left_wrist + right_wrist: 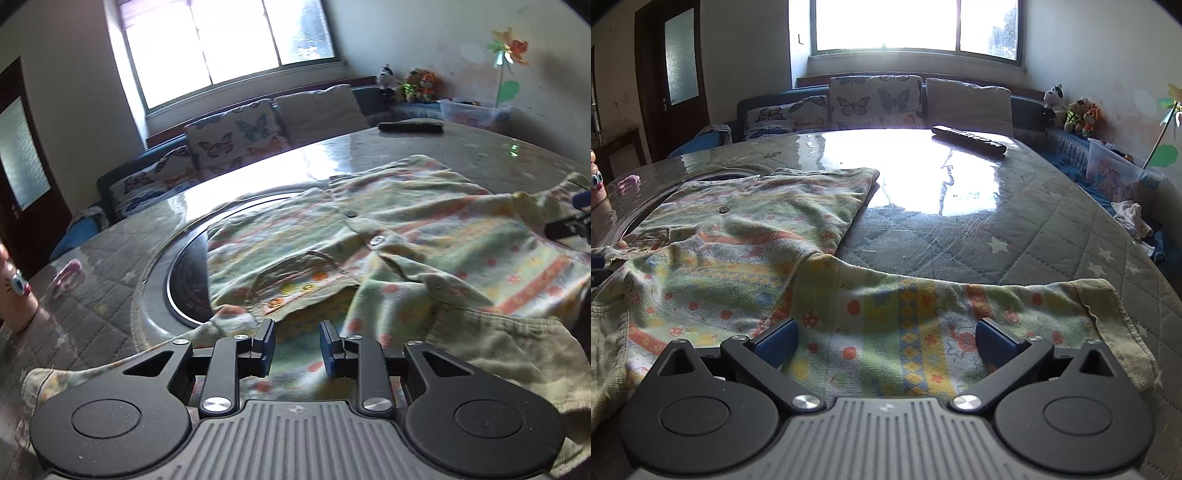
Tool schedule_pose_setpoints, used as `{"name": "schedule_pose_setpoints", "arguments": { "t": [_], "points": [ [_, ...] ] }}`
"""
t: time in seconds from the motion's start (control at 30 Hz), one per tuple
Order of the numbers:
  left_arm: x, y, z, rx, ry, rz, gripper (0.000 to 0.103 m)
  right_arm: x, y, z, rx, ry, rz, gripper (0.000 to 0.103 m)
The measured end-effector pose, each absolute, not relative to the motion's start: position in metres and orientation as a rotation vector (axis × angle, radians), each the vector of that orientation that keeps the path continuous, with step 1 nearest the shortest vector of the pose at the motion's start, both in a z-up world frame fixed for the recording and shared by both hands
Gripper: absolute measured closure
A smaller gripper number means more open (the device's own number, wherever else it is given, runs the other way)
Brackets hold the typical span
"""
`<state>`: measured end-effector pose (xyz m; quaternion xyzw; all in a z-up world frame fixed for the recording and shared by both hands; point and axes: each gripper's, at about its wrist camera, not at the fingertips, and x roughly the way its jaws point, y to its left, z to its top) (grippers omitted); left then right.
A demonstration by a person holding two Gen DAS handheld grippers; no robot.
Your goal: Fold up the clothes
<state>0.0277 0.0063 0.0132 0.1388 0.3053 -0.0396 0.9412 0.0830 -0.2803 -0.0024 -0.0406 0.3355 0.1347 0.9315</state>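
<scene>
Pale green patterned shirt (746, 236) lies spread on quilted table (1015, 236), partly over round dark inset (188, 280) at table's left. Sleeve (923, 325) stretches toward right edge, ribbed cuff at its end. Left gripper (297, 345) over shirt's near edge, jaws narrowly parted, gripping nothing. Right gripper (886, 343) over sleeve, jaws spread wide, cloth between them but not clamped. Black remote (967, 140) rests at far side, well apart from shirt.
</scene>
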Motion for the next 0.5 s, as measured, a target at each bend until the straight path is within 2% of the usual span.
{"name": "schedule_pose_setpoints", "arguments": {
  "t": [0.07, 0.27, 0.33, 0.5],
  "points": [
    [0.025, 0.000, 0.012, 0.303, 0.617, -0.106, 0.074, 0.077, -0.274, 0.005, -0.088, 0.676, 0.301, 0.001],
    [0.020, -0.003, 0.010, 0.318, 0.603, -0.165, 0.075, 0.054, -0.239, 0.032, -0.113, 0.643, 0.477, 0.018],
    [0.019, -0.003, 0.010, 0.316, 0.598, -0.169, 0.075, 0.045, -0.220, 0.039, -0.133, 0.638, 0.564, 0.031],
    [0.019, 0.008, 0.016, 0.259, 0.588, -0.141, 0.073, 0.028, -0.175, 0.039, -0.177, 0.669, 0.746, 0.054]
  ]
}}
